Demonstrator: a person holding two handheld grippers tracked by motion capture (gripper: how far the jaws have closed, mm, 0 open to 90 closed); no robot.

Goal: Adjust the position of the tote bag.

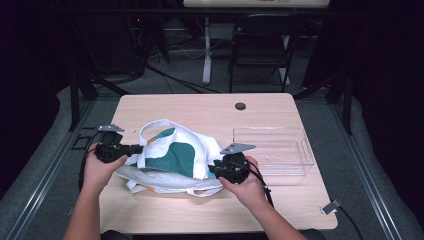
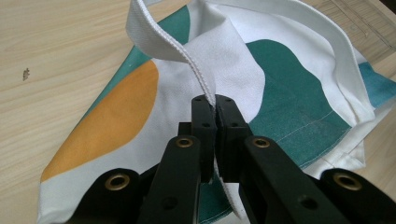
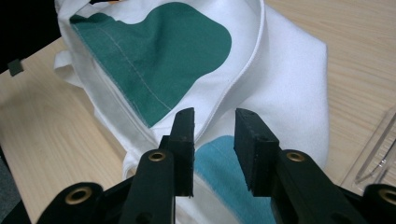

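A white cloth tote bag [image 1: 172,157] with green, orange and blue patches lies crumpled on the wooden table [image 1: 210,107]. My left gripper [image 1: 140,148] is at the bag's left side. In the left gripper view its jaws [image 2: 215,100] are shut on the bag's white strap [image 2: 163,39], which loops up and away from them. My right gripper [image 1: 212,170] is at the bag's right side. In the right gripper view its jaws [image 3: 215,114] stand apart just over a white hem [image 3: 238,79] and a blue patch [image 3: 217,156], without pressing on the cloth.
A clear plastic box [image 1: 270,129] stands on the table to the right of the bag, close to my right hand; its corner [image 3: 378,158] is beside the right jaw. A round hole [image 1: 240,106] is near the table's far edge. A chair [image 1: 262,37] stands beyond the table.
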